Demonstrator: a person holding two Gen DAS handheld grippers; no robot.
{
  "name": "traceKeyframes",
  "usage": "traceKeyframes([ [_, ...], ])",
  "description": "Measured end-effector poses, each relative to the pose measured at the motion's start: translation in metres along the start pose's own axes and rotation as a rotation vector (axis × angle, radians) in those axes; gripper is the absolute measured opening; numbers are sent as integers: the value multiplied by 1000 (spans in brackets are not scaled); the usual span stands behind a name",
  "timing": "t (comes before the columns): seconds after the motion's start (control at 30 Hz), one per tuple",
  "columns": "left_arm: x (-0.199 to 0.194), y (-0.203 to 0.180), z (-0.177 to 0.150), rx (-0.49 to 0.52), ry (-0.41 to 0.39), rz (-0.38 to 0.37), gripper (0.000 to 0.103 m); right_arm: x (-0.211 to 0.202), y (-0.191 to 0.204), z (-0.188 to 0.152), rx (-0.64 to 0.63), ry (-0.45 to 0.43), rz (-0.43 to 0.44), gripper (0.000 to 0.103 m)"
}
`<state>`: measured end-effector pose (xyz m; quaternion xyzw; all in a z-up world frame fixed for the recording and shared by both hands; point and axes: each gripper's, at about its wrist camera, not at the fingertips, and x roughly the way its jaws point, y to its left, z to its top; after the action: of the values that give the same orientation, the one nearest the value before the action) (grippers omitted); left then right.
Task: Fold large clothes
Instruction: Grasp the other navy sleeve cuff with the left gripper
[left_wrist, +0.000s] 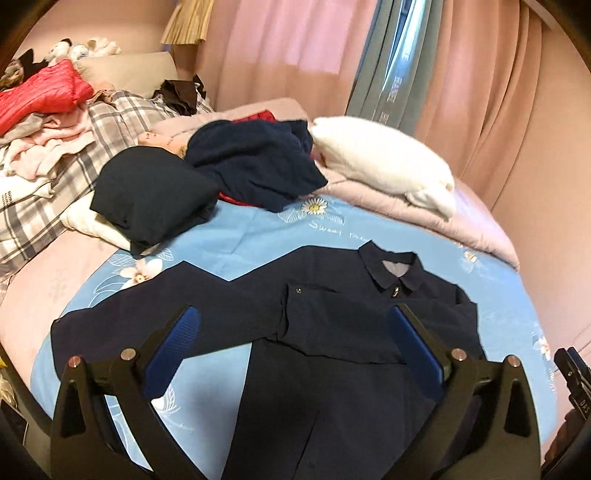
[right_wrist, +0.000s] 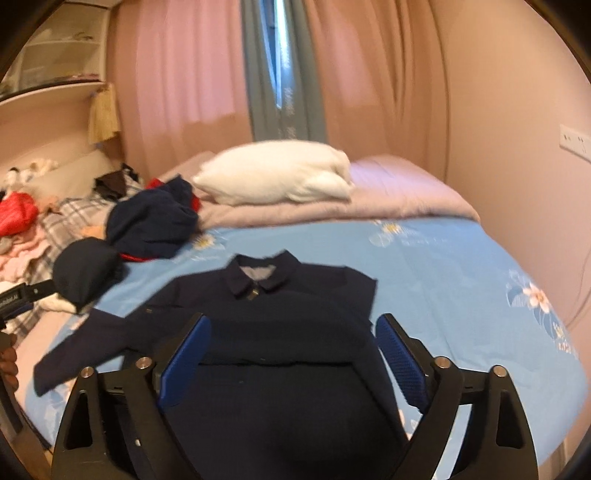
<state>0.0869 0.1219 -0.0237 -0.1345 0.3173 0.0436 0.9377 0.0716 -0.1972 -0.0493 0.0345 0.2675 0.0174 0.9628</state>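
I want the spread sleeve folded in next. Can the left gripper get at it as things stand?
Probably yes. The left gripper is open and empty above the navy garment, and the outstretched sleeve lies flat on the blue sheet with nothing over it.

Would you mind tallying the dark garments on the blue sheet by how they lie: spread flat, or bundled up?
Spread flat: 1, the navy collared garment, one sleeve folded across its chest.
Bundled up: 2, the black bundle and the navy heap beside it.
Total: 3.
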Motion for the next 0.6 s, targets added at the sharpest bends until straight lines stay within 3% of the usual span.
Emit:
traceKeyframes([
  [0.13, -23, 9, -9, -27, -41, 18, 103, -16, 13, 1, -11, -46, 21, 102],
  [0.33, -38, 34, -28, -85, -43, 40, 103, -24, 28, -3, -12, -65, 65, 102],
  [0.6, -19, 101, -53, -277, -13, 149, 103, -21, 47, -18, -22, -35, 103, 102],
])
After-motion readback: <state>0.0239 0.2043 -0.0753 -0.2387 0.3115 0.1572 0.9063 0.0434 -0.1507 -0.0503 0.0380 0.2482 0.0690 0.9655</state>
